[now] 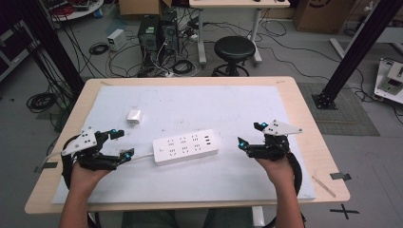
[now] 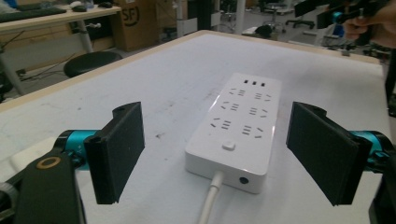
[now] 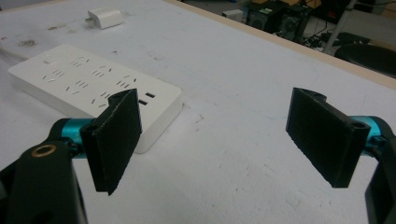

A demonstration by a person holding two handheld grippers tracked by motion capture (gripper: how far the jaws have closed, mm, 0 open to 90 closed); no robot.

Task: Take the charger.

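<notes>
Two claws, both spread wide and empty: my left claw (image 1: 121,144) at nine o'clock and my right claw (image 1: 251,134) at three o'clock of the white rectangular plastic power strip (image 1: 186,146) on the worktop (image 1: 199,102).

White power strip (image 1: 186,147) and white charger (image 1: 134,116) on a pale blue-white mat (image 1: 228,180)

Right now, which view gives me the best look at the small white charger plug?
The high view: the charger plug lies whole and unobstructed on the white mat, beyond the power strip. The right gripper view catches it small at the top edge. The left gripper view looks along the strip instead.
</notes>
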